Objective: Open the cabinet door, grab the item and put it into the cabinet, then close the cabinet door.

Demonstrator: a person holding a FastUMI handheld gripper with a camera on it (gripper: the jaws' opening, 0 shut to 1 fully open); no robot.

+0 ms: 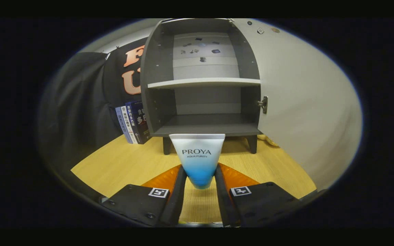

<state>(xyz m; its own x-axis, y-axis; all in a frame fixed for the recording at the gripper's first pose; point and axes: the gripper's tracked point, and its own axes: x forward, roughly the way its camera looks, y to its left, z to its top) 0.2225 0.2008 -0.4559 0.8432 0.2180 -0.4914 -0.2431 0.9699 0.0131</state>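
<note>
A white-to-blue cosmetic tube (197, 159) stands upright between my fingers, flat crimped end up, and my gripper (199, 174) is shut on its lower blue part. It hangs above the wooden table (121, 164). Beyond the tube stands the dark grey cabinet (156, 68) on short legs, with its pale door (303, 102) swung wide open to the right. Inside, a light shelf (204, 82) splits it into an upper and a lower compartment (207, 124). The lower compartment is bare and lies straight ahead of the tube.
Several books (132, 121) stand upright against the cabinet's left side. A yellowish object (268, 140) peeks out behind the open door near the right cabinet leg. The door's metal hinge (263, 104) juts at the right of the lower opening.
</note>
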